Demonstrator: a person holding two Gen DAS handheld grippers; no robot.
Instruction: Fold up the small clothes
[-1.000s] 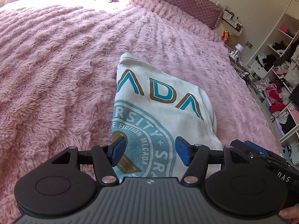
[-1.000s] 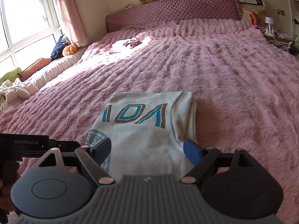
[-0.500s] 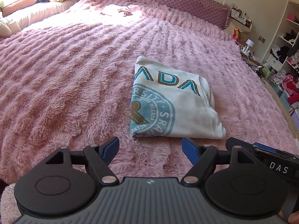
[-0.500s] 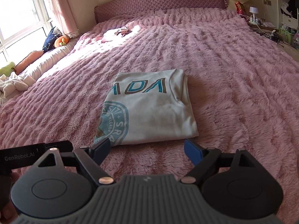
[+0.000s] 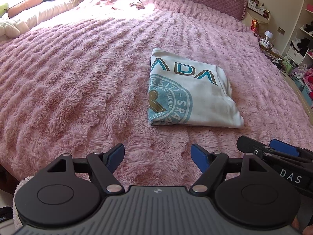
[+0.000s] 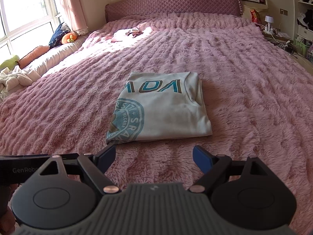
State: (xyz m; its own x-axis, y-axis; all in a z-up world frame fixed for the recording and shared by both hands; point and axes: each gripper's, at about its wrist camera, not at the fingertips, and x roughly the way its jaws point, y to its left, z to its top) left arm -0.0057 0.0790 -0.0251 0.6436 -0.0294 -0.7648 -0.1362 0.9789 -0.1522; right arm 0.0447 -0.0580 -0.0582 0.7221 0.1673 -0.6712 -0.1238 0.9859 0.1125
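— Fingers of the left gripper (image 5: 157, 157), how do they stand?

— They stand wide apart, and nothing is between the blue pads (image 5: 199, 157), only the pink fluffy bedspread (image 5: 78, 90) below them. The jaws have just been opening, with no cloth in them.

— And the right gripper (image 6: 154, 156)?

— Its fingers are spread as well, and the gap holds nothing. It hangs over the near part of the bedspread, just short of the garment, without touching it.

— Where is the garment?

— The white T-shirt (image 6: 162, 113) lies folded into a neat rectangle on the bedspread, about in the middle of the bed, ahead of both grippers. Its printed side is up: teal and brown letters near the far edge, and a round teal seal cut by the fold on the left side. In the left wrist view it (image 5: 187, 96) sits a little to the right of the pads, apart from them.

— What else is on the bed?

— A small pale garment (image 6: 127, 33) lies far away in the sunlight, near the quilted purple headboard (image 6: 172, 5). By the window (image 6: 21, 13) on the left, cushions and a crumpled white cloth (image 6: 13, 78) rest on a ledge. On the right there are shelves (image 5: 305, 37) with clothes.
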